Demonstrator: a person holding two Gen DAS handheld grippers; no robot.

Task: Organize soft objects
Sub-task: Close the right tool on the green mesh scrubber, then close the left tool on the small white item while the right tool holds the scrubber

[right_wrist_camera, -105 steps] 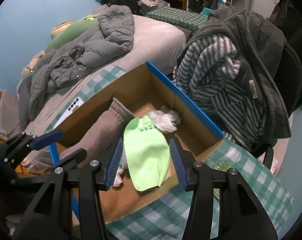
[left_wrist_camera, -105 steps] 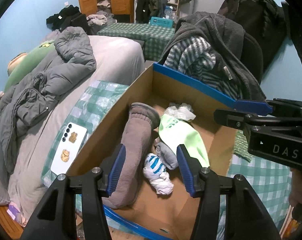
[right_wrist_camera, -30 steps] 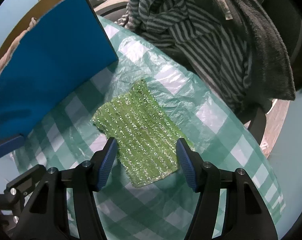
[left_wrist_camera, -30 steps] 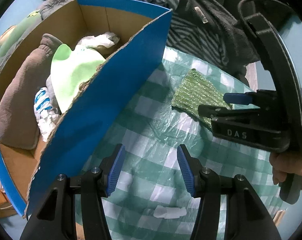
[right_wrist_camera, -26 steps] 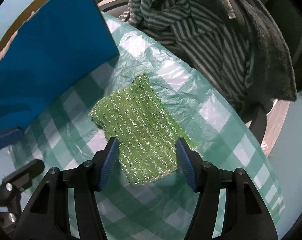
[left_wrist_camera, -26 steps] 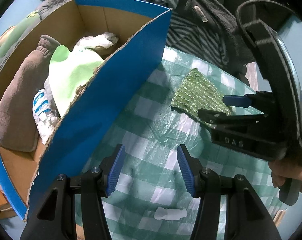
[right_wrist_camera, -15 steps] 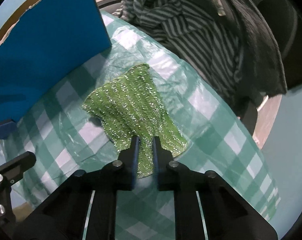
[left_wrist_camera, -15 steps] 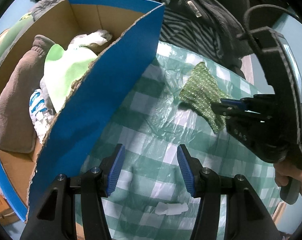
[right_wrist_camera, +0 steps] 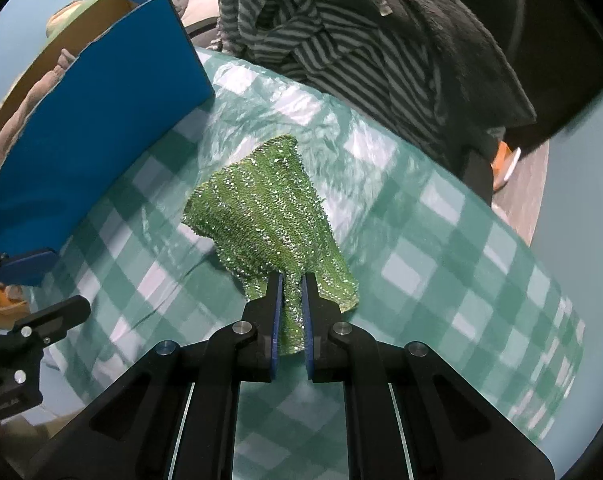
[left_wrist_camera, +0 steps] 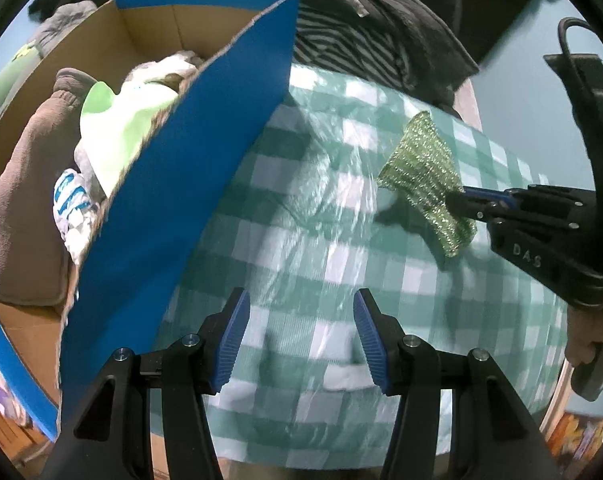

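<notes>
Sitting on the checked counter (left_wrist_camera: 301, 216), near the blue-walled box (left_wrist_camera: 173, 168). Already holding a brown sock (left_wrist_camera: 17, 184), a pale green cloth (left_wrist_camera: 113, 128) and smaller bundles; judging by that, mostly done, with one piece left outside. Pinching the green cloth (right_wrist_camera: 273, 216) at its near end with the right gripper (right_wrist_camera: 290, 280), fingers nearly closed. Fanning wider and pointing away toward the striped clothing, long axis along the fingers. Hovering empty, the left gripper (left_wrist_camera: 297, 304), fingers wide apart.
</notes>
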